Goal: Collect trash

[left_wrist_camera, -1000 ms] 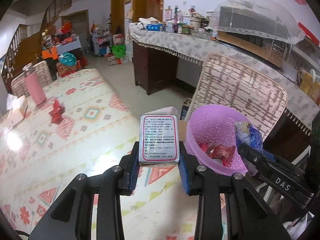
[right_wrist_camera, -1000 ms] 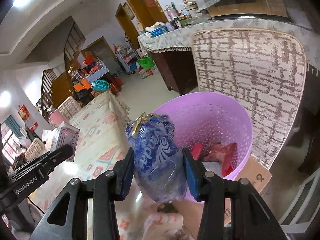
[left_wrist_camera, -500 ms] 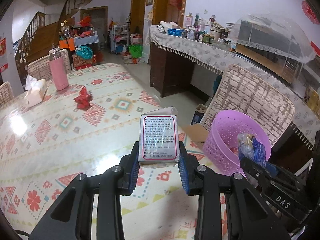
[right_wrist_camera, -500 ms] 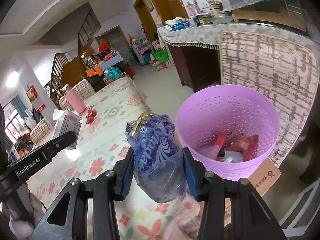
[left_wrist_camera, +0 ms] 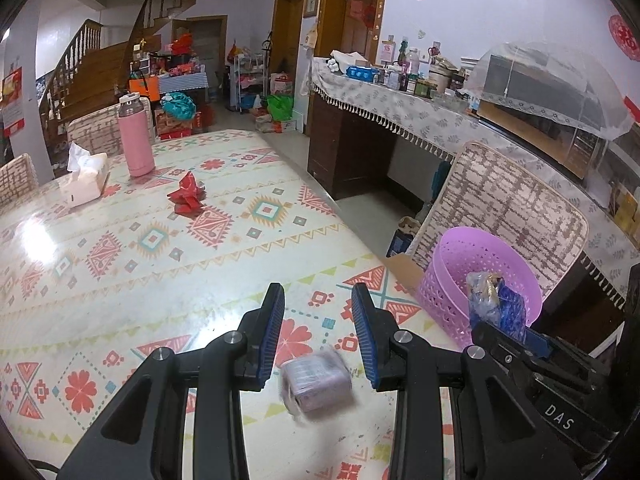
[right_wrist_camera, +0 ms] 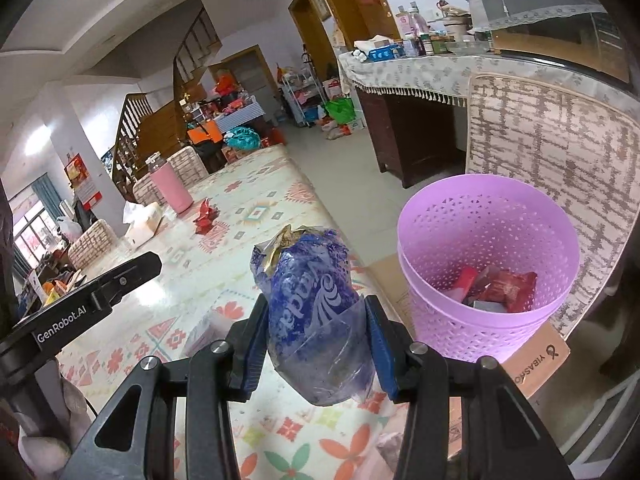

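My left gripper [left_wrist_camera: 318,296] hangs open over the patterned table [left_wrist_camera: 120,280] with nothing between its blue pads. Just below it, a small white-and-pink box [left_wrist_camera: 316,384] shows blurred at the tabletop; the right wrist view also catches this box [right_wrist_camera: 204,330]. My right gripper [right_wrist_camera: 316,304] is shut on a crumpled blue plastic bag [right_wrist_camera: 312,288], held left of the purple basket [right_wrist_camera: 488,220]. The basket holds red wrappers [right_wrist_camera: 504,288]. A crumpled red wrapper [left_wrist_camera: 187,200] lies farther back on the table.
A pink bottle [left_wrist_camera: 136,140] and a tissue pack [left_wrist_camera: 82,178] stand at the table's far end. A woven chair [left_wrist_camera: 500,200] is behind the basket, which sits on a cardboard box [right_wrist_camera: 536,360]. A cluttered sideboard [left_wrist_camera: 400,108] runs along the wall.
The box has left my left gripper's pads and dropped below them. Both grippers have drawn back from the basket over the table; the right still holds the blue bag.
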Tool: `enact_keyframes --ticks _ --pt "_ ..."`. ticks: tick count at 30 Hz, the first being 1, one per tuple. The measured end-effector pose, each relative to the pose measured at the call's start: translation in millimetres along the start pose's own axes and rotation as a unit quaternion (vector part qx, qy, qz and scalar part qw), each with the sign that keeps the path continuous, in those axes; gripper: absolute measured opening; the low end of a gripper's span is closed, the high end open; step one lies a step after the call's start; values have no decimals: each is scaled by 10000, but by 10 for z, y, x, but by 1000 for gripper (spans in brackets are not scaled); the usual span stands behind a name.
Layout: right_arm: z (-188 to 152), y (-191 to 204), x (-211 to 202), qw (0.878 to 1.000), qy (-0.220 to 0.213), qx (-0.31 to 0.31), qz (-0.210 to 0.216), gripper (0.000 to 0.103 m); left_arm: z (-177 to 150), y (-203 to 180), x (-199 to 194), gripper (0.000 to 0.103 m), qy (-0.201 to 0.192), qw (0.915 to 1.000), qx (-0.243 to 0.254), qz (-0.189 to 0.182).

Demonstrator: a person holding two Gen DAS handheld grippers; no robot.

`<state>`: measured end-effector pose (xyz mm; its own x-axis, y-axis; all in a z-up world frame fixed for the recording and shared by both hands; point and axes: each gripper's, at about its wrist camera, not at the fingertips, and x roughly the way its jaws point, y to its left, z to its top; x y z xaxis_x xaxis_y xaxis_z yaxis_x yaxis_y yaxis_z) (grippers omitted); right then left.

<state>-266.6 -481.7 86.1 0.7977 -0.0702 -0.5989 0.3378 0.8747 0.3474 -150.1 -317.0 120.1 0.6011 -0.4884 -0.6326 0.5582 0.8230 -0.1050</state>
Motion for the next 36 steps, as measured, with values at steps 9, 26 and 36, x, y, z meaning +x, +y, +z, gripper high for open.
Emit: enact_keyframes --ticks 9,26,36 --pt "-53 -37 20 10000 75 51 -4 51 -36 159 99 44 270 9992 -250 -128" --pt "-156 -309 116 9989 286 353 79 51 -441 13 848 78 1654 9856 -113 -334" --pt "-169 -464 157 9983 315 482 78 51 -390 -71 674 47 1236 9922 132 -67"
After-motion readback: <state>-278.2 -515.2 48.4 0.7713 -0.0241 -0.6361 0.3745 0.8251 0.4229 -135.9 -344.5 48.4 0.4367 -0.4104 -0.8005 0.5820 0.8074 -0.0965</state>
